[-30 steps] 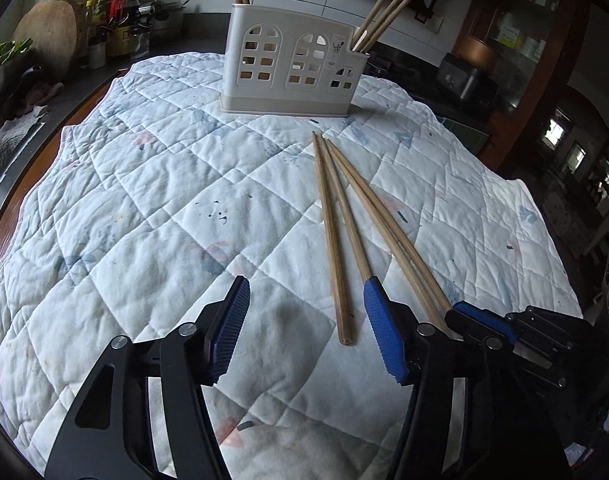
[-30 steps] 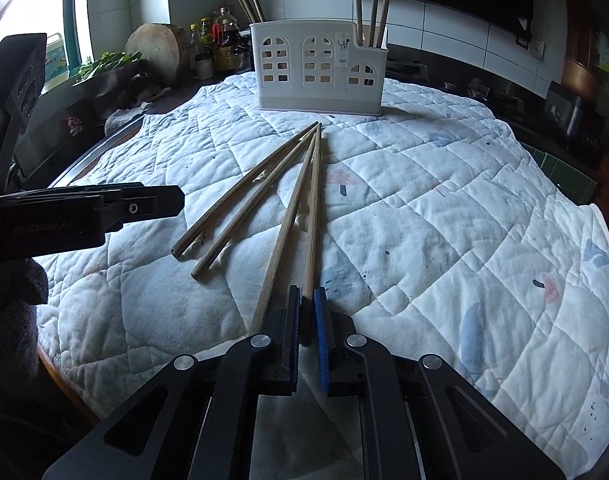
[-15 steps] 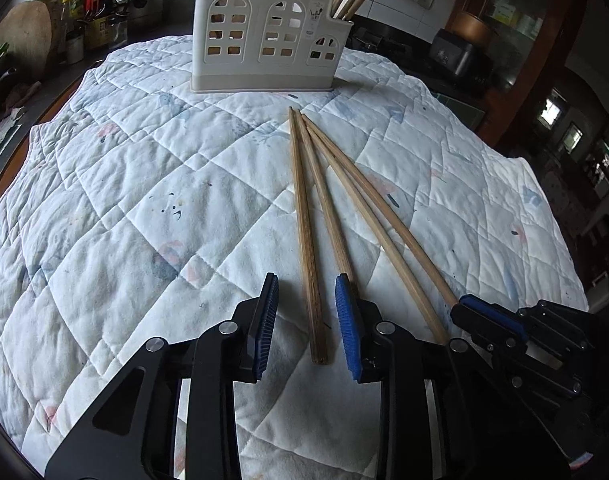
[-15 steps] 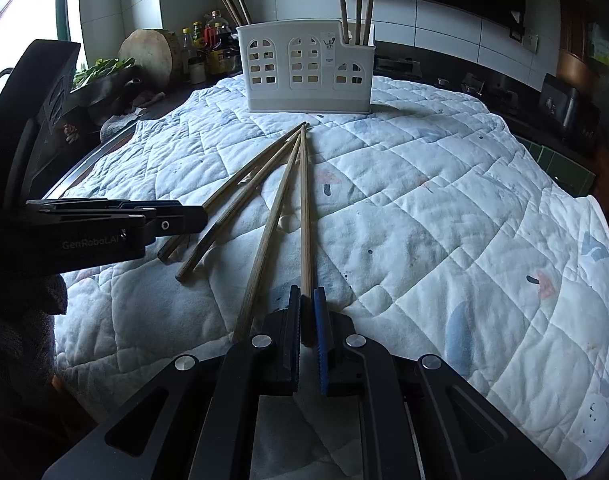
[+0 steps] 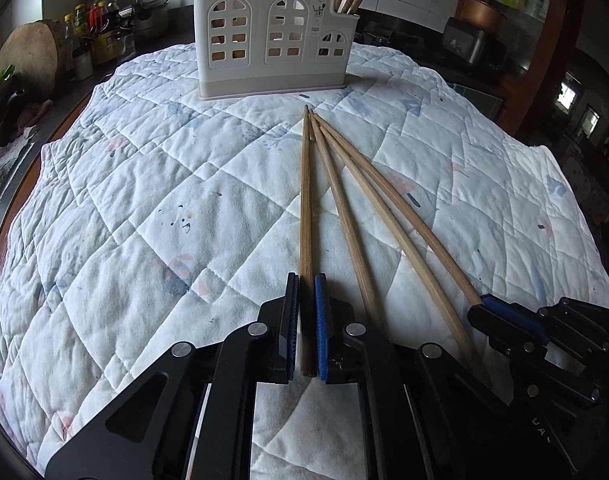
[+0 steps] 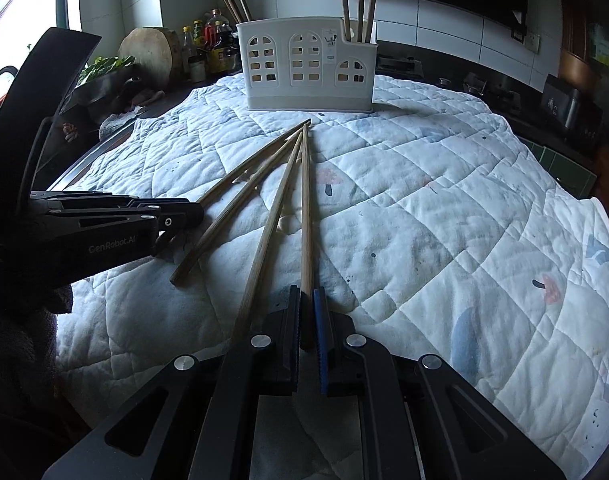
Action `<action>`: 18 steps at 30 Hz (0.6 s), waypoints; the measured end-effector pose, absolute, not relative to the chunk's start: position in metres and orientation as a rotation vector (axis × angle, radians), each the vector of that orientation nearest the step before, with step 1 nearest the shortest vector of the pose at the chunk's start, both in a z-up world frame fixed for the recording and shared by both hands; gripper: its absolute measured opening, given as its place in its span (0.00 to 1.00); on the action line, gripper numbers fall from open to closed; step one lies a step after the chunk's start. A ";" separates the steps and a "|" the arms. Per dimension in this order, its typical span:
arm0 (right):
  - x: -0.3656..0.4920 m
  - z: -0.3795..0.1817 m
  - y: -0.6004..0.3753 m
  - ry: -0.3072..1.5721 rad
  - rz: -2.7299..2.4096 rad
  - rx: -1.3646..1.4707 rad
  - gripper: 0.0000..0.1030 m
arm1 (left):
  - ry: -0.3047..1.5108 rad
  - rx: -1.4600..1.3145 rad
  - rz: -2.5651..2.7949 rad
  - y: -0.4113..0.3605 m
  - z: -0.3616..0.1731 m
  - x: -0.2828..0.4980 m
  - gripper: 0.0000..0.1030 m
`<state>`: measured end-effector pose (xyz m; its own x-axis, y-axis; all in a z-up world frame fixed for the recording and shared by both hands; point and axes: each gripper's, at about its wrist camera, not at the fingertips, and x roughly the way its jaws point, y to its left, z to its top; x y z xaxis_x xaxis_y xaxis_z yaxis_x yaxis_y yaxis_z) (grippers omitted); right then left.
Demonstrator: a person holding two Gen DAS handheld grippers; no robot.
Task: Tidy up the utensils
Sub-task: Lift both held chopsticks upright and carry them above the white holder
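Several wooden chopsticks lie fanned on a white quilted cloth [image 5: 152,208], their far tips meeting near a white utensil holder [image 5: 272,40] that has chopsticks standing in its end compartments. My left gripper [image 5: 306,286] is shut on the near end of the leftmost chopstick [image 5: 305,200], which still rests on the cloth. My right gripper [image 6: 307,298] is shut on the near end of the rightmost chopstick [image 6: 305,208]. Two loose chopsticks [image 6: 220,228] [image 6: 273,224] lie between the held ones. Each gripper shows in the other's view: the right gripper [image 5: 484,304], the left gripper [image 6: 184,212].
Bottles [image 6: 212,44] and a round wooden chopping board [image 6: 148,56] stand on the counter at the back left, with greens beside them. The table's dark edge [image 5: 0,216] runs along the left of the cloth. A dark appliance [image 5: 472,44] sits at the back right.
My left gripper has moved right over the leftmost chopstick and its jaws have shut on the chopstick's near end. The right gripper has stayed shut on its chopstick.
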<state>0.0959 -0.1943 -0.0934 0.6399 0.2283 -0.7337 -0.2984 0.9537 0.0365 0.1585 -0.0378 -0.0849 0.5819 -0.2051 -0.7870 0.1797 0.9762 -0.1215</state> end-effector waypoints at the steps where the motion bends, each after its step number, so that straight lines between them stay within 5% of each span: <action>1: 0.096 -0.093 -0.194 0.823 0.301 -0.091 0.07 | 0.923 -0.033 -0.226 -0.037 -0.085 0.158 0.06; 18: 0.097 -0.037 -0.211 0.699 0.287 -0.083 0.07 | 0.814 -0.086 -0.239 -0.010 -0.039 0.149 0.06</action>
<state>0.0974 -0.2114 -0.0368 0.7283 0.2321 -0.6448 -0.2875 0.9576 0.0200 0.1488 -0.0104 -0.0388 0.6611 -0.2442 -0.7094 0.1782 0.9696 -0.1677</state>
